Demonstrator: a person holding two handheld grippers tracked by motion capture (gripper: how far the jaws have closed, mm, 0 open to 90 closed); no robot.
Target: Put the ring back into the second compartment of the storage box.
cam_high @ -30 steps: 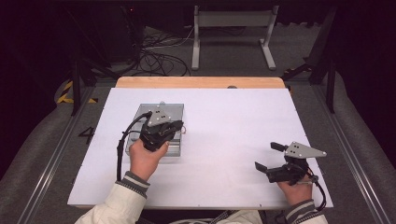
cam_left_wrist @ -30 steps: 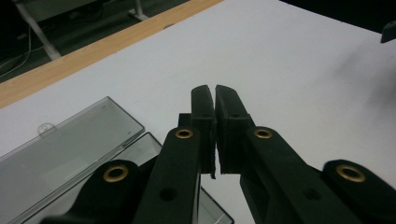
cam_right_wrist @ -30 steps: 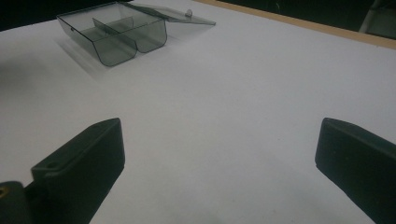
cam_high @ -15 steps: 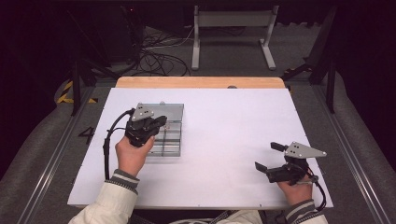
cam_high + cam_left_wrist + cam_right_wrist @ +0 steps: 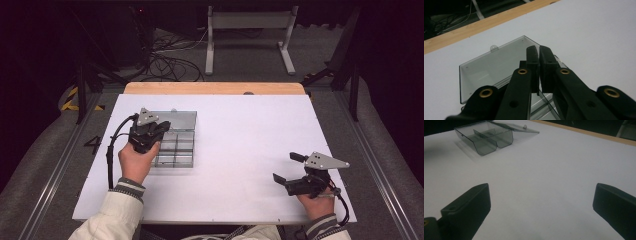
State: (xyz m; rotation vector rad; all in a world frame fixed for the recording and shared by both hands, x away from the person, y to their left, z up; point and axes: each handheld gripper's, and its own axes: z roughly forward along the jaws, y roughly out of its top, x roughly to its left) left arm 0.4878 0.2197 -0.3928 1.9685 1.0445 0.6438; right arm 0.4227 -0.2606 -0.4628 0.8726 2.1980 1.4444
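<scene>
One clear box, my two grippers, one white table
My left gripper (image 5: pixel 161 128) hangs over the compartment box (image 5: pixel 176 142) near the table's (image 5: pixel 240 135) left edge, fingers pressed together on nothing; my right gripper (image 5: pixel 287 167) rests near the right front corner, fingers spread wide

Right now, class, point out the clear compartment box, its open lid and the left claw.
clear compartment box (image 5: pixel 485 141), right gripper view, front wall.
open lid (image 5: pixel 491 63), left gripper view, flat panel.
left claw (image 5: pixel 539 60), left gripper view, between its fingertips.

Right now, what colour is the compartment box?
Smoky transparent grey plastic box, clearest in the right gripper view.
</scene>
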